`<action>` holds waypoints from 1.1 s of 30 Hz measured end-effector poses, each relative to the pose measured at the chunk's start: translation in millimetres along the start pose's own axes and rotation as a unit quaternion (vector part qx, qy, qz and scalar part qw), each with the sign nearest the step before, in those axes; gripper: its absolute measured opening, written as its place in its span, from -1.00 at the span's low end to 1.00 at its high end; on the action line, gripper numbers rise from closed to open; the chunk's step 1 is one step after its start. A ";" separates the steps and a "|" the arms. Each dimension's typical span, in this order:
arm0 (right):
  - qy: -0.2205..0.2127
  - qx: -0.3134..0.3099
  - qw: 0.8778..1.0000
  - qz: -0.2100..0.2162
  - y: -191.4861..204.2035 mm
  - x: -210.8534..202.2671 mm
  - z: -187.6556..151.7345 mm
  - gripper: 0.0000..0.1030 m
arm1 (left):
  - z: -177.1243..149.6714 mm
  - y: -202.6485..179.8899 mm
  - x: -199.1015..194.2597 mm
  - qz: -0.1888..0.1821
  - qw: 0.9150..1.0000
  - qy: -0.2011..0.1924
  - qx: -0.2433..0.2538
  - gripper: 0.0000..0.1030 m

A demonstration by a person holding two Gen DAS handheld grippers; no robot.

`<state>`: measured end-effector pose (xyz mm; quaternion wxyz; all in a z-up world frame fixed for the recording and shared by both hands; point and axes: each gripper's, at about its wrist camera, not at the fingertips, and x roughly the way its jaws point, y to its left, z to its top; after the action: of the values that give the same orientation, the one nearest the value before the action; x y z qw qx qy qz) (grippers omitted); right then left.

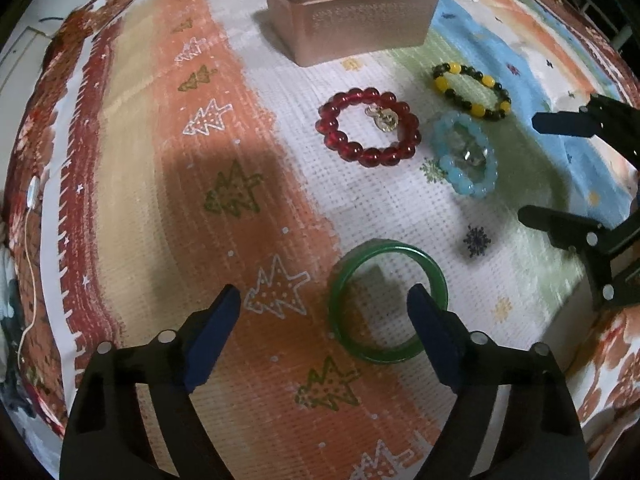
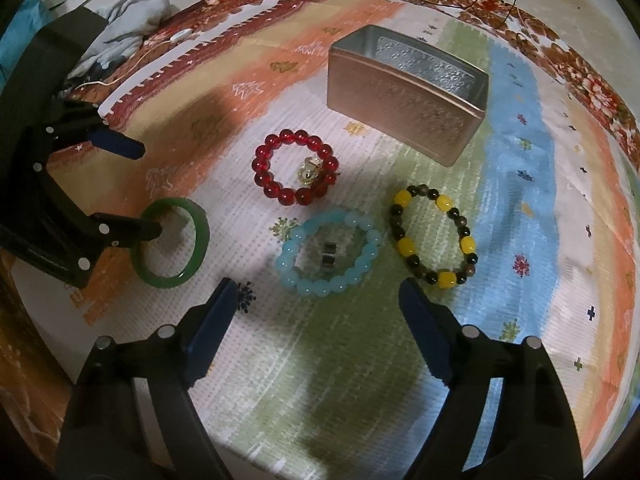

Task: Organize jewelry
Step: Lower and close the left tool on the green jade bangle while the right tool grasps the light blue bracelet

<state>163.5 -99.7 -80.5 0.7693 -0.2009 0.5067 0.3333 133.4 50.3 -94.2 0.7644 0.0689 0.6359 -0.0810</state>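
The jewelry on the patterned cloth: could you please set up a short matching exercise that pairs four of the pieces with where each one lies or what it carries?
Column one:
1. green bangle
2. red bead bracelet
3. light blue bead bracelet
4. yellow and dark bead bracelet

Column two:
A. a gold charm lies inside its ring
B. nearest the blue stripe of the cloth
C. one finger of the left gripper is over its opening
D. a small metallic charm lies inside its ring

Pairs: 1-C, 2-A, 3-D, 4-B
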 end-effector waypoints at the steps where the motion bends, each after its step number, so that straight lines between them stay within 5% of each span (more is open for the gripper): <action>1: 0.001 0.000 1.000 0.001 0.3 0.9 0.2 0.50 | -0.3 0.0 2.1 0.001 1.000 0.005 0.002 0.49; 14: 0.009 -0.006 1.000 0.001 0.6 13.9 6.1 0.05 | -3.7 -8.3 27.0 0.012 0.999 0.037 0.025 -0.09; 22: 0.017 -0.006 1.000 0.010 -0.1 23.6 9.6 0.02 | -1.5 -21.5 30.1 0.012 0.998 0.037 0.043 -0.48; 33: 0.026 0.005 1.000 0.013 -5.2 33.8 14.4 -0.21 | 4.6 -21.0 23.7 0.014 0.998 0.035 0.045 -0.70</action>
<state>185.5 -83.5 -105.7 0.7525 -0.1987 0.5308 0.3355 137.6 28.0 -116.7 0.7386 0.1149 0.6572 -0.0966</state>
